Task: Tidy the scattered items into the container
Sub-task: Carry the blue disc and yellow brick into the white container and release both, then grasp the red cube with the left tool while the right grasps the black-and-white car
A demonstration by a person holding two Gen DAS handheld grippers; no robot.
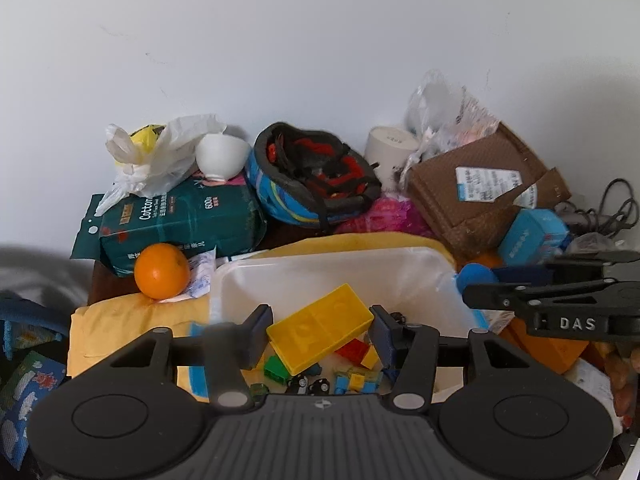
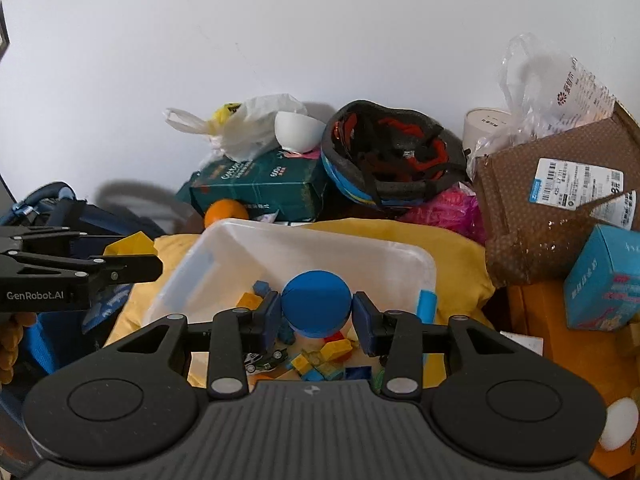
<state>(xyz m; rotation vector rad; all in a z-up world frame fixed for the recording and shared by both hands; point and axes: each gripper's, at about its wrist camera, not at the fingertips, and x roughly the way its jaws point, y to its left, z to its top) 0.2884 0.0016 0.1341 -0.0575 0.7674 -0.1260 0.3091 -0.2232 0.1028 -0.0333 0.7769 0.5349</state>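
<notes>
A translucent white bin [image 1: 332,268] [image 2: 304,240] sits on a yellow cloth and holds several small toy bricks and toy cars. My left gripper [image 1: 320,330] is shut on a large yellow brick [image 1: 320,326], held over the bin's left part. My right gripper [image 2: 316,312] is shut on a round blue piece [image 2: 316,304], held above the bin's middle. The right gripper also shows from the side in the left wrist view [image 1: 560,304], the blue piece [image 1: 478,276] at its tip. The left gripper shows at the left of the right wrist view [image 2: 80,272].
Clutter lines the wall: an orange [image 1: 162,272], a green tissue pack [image 1: 180,220], a white bowl [image 1: 220,156], a bike helmet [image 1: 312,180], a brown parcel [image 1: 480,192] and a blue box [image 2: 604,280]. A white egg-like object [image 2: 620,424] lies at right.
</notes>
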